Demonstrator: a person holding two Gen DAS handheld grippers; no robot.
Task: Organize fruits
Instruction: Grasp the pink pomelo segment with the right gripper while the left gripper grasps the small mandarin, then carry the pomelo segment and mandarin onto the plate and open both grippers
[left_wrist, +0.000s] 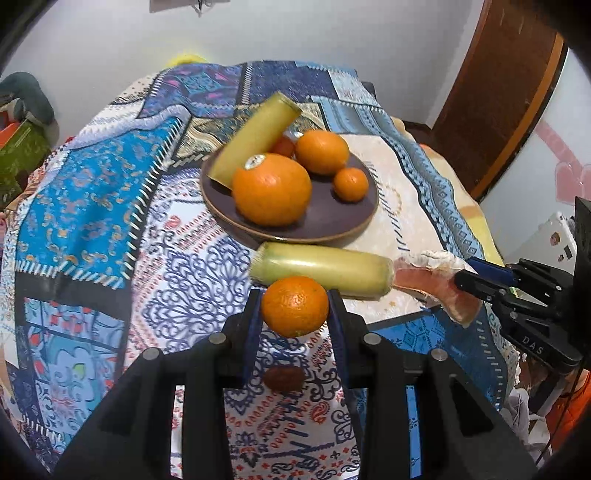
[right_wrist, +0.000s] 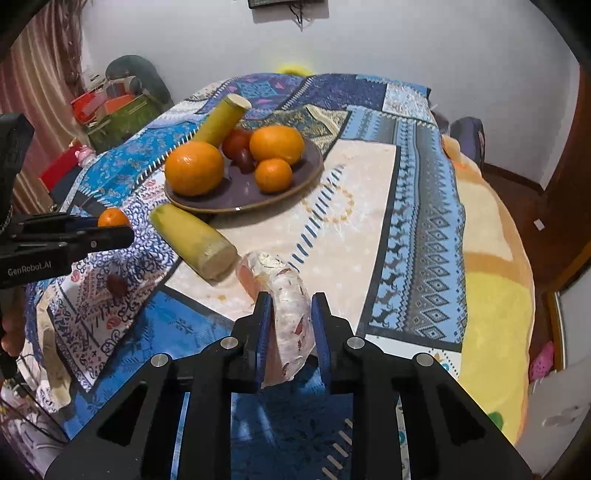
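Our left gripper (left_wrist: 294, 308) clamps a small orange (left_wrist: 294, 305); our right gripper (right_wrist: 291, 325) pinches a wrapped pomelo wedge (right_wrist: 284, 314). The plate (left_wrist: 332, 221) lies far of both, beyond a sugarcane piece (left_wrist: 321, 271) lying crosswise, nearer the left gripper.

brightness: both views are reading evenly lit, soft indoor light, nothing going dim
source: light seems to be coming from above; the lamp itself is not showing
shadows: the plate (left_wrist: 343, 225) is throwing a soft dark rim on the cloth (left_wrist: 92, 206) near its front edge
glare: small highlights are sitting on the big orange (left_wrist: 272, 189)
blur: far wall and left clutter are going soft
distortion: fisheye is bending the edges, black vignette is cutting the corners
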